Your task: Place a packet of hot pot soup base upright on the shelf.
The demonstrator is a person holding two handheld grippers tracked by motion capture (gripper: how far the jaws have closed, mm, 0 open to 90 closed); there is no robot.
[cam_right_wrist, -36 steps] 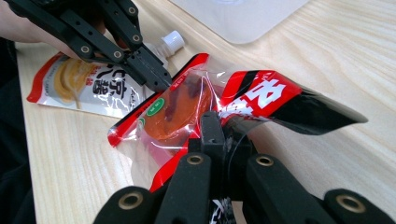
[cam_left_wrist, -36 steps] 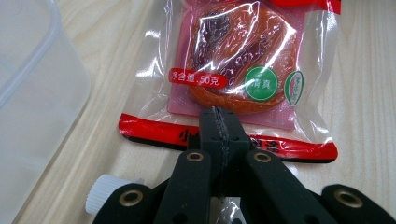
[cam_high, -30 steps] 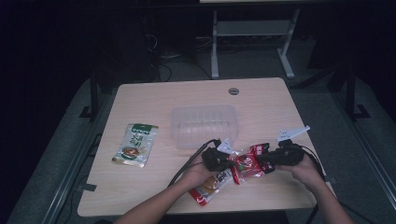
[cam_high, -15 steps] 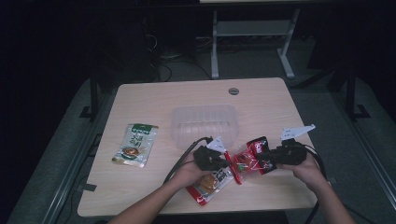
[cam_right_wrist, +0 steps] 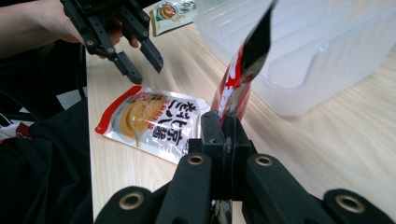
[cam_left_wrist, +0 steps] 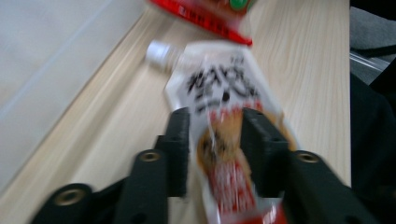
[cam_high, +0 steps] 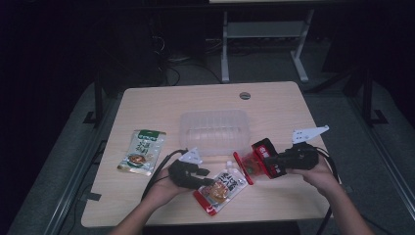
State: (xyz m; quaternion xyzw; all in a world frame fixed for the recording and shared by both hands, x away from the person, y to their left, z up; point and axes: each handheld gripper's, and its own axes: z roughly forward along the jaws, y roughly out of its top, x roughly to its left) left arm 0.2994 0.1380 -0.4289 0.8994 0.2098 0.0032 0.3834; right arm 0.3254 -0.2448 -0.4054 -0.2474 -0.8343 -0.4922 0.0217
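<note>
Between shut jaws, red pouch (cam_right_wrist: pixel 243 70)

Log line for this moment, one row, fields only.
left gripper: jaws just opened, off white spout pouch | right gripper: shut on red pouch, lifted | clear container: empty | green pouch: table left
</note>
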